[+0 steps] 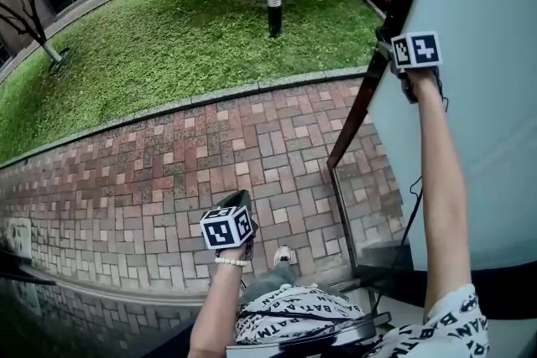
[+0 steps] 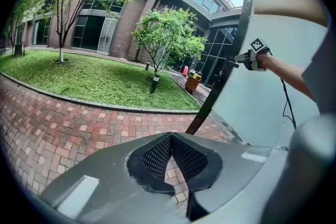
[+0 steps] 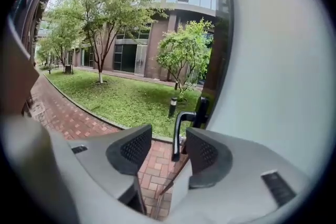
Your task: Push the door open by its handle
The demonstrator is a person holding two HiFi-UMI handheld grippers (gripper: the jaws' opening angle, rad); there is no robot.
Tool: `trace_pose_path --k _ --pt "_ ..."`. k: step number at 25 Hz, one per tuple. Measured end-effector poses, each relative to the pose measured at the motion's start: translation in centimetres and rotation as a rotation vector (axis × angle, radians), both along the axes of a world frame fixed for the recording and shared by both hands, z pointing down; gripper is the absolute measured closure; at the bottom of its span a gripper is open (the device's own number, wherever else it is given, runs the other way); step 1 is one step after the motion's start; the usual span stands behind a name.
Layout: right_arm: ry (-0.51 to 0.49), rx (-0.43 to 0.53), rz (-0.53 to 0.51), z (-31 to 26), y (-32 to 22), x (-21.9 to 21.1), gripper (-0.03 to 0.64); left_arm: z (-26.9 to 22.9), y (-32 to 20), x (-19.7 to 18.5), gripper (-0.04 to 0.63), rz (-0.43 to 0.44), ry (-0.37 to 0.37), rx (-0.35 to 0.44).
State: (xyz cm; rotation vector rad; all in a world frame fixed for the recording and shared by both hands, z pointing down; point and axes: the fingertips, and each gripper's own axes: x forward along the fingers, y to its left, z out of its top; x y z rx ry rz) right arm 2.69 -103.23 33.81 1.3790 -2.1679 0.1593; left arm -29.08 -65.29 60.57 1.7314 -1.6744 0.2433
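The right gripper (image 3: pixel 169 153) had its jaws wide apart with nothing clamped. The black lever handle (image 3: pixel 179 126) sat just beyond the gap, toward 12 o'clock, clear of both pads. The white door (image 3: pixel 273 60) filled that view from 1 to 5 o'clock, standing open over the brick paving (image 1: pixel 168 172). The left gripper (image 2: pixel 170 150) was closed tip to tip, empty
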Motion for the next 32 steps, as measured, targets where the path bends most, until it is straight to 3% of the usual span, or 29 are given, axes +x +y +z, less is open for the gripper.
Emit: trace_pose_path --k 2,4,5,9,14,21,32 --pt "-0.035 0.035 -0.003 -0.6 3.4 0.3 0.412 -0.6 1.8 1.1 0.609 0.003 0.001 0.018" --pt "-0.075 0.045 -0.020 -0.1 7.3 0.5 0.590 -1.5 4.2 2.5 0.609 0.013 0.004 0.041" --pt "-0.094 0.043 -0.030 0.3 9.4 0.5 0.613 -2.0 5.5 3.1 0.609 0.015 0.000 0.054" --pt "-0.130 0.017 -0.074 2.1 17.7 -0.1 0.612 -4.0 10.8 3.7 0.609 -0.014 -0.011 0.088" --pt "-0.151 0.012 -0.136 2.1 27.0 0.0 0.612 -6.5 16.5 6.6 0.607 -0.020 0.056 0.143" --pt "-0.266 0.028 -0.202 2.6 37.9 1.3 0.614 -9.2 23.7 10.2 0.607 0.017 0.034 0.215" --pt "-0.230 0.035 -0.262 5.4 53.3 2.2 0.614 -10.5 33.5 14.1 0.607 0.085 0.060 0.288"
